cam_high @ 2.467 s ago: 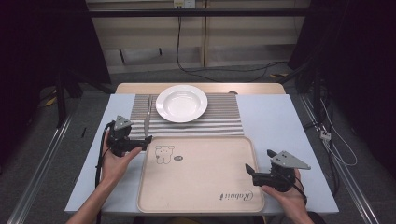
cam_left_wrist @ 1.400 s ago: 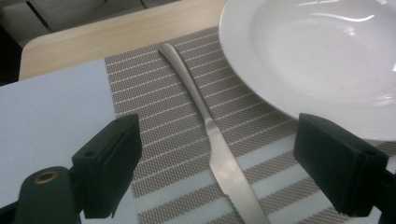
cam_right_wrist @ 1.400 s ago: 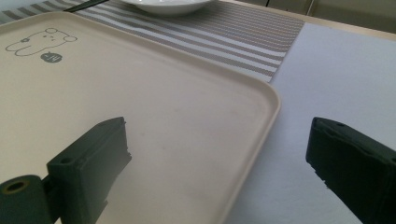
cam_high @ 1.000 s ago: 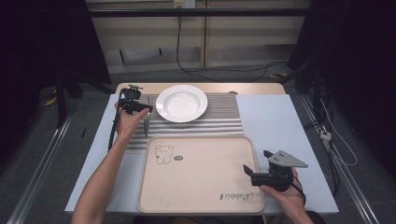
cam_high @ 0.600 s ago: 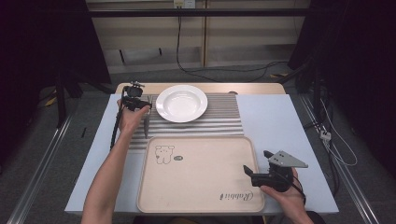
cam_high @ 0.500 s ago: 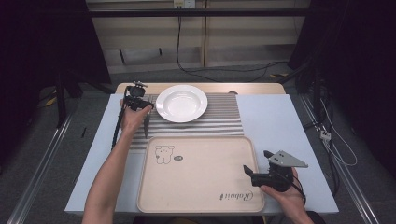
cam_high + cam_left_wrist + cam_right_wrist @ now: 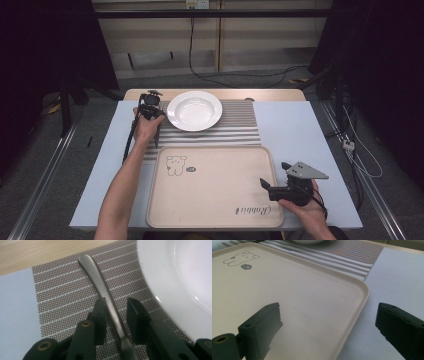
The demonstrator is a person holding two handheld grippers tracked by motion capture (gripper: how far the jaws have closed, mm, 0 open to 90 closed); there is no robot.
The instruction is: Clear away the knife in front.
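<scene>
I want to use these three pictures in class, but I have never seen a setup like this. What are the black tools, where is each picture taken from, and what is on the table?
No robot here: a person holds a hand tool in each hand, each with two black jaws. The high view looks down from above the person's side of the table. The other two come from small cameras riding on each tool, looking along its jaws.

On the table lie a striped placemat, a white plate and a beige tray with a bear drawing.

The left gripper is reached out beside the plate, its jaws on either side of a metal utensil handle lying on the mat, not yet closed. The right gripper is wide open over the tray's near right corner, holding nothing.
</scene>
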